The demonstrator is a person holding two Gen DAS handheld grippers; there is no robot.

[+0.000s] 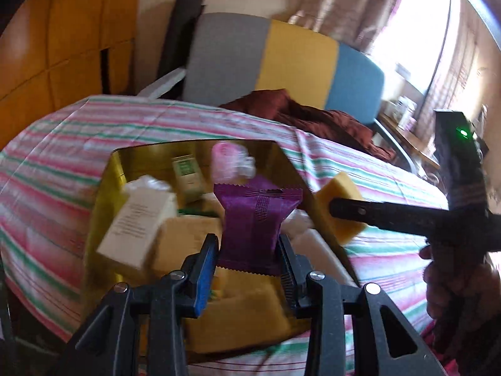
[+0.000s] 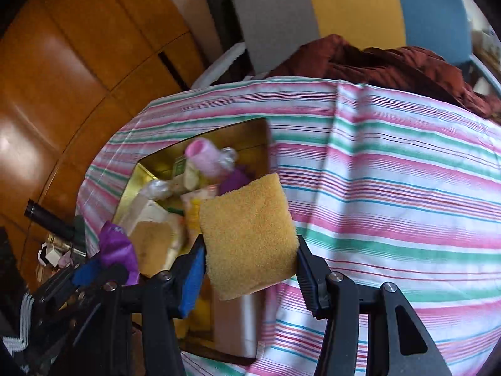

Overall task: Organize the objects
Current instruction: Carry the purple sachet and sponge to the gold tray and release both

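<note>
Nearest, left tool (image 1: 247,252) pinching a purple foil packet (image 1: 256,219) upright between its two fingers, holding it over the near part of a gold box (image 1: 108,188). Right tool (image 2: 250,261) clamping a yellow sponge (image 2: 249,238) by both side edges, hovering at the box's right rim; in the left wrist view, showing as a black finger (image 1: 375,213) pressing across the sponge just beside the box wall.

Below and beyond the packet, lying jumbled in the box: a white carton with small print (image 1: 137,222), tilting; a tan block (image 1: 238,316) at the near end; a small green-and-white carton (image 1: 186,172); a pink plastic bottle (image 1: 227,158) toward the far wall, blurring too much for detail.

Sitting under the box, a surface draped in a pink, green and white striped cloth (image 2: 391,188).

Farther back, crumpling at the cloth's far edge, a dark red garment (image 2: 375,62); behind it, standing upright, a panel in grey, yellow and blue bands (image 1: 281,59). Off to the left, wooden cabinet doors (image 2: 62,62).
</note>
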